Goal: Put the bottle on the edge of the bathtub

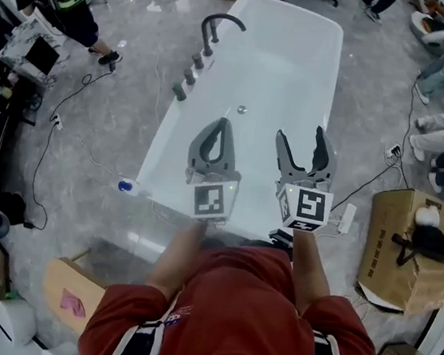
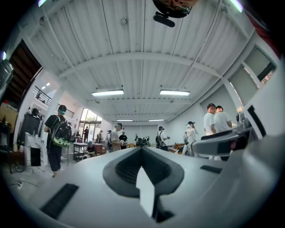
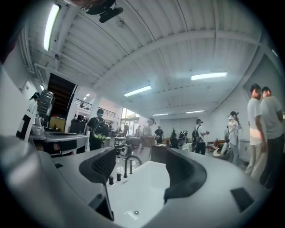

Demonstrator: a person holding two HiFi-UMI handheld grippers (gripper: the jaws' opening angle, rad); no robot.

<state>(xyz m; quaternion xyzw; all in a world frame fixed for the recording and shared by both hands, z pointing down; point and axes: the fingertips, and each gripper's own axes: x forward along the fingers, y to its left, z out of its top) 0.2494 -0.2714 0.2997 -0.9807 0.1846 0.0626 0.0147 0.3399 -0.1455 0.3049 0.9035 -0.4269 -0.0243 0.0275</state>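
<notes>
Both grippers hover over the near end of the tub (image 1: 163,137), side by side and apart from each other. The left gripper (image 1: 222,126) has its fingers pressed together with nothing between them. The right gripper (image 1: 301,138) has its fingers wide and empty; its own view shows only the tub's white basin and the faucet (image 1: 216,26) through the gap.

The bottle (image 1: 127,187), blue at one end, lies at the tub's near-left corner, well apart from both grippers; whether it rests on the rim or just off it cannot be told. Knobs (image 1: 191,72) line the tub's left rim, nearer than the faucet. A box (image 1: 390,250) sits to the tub's right.
</notes>
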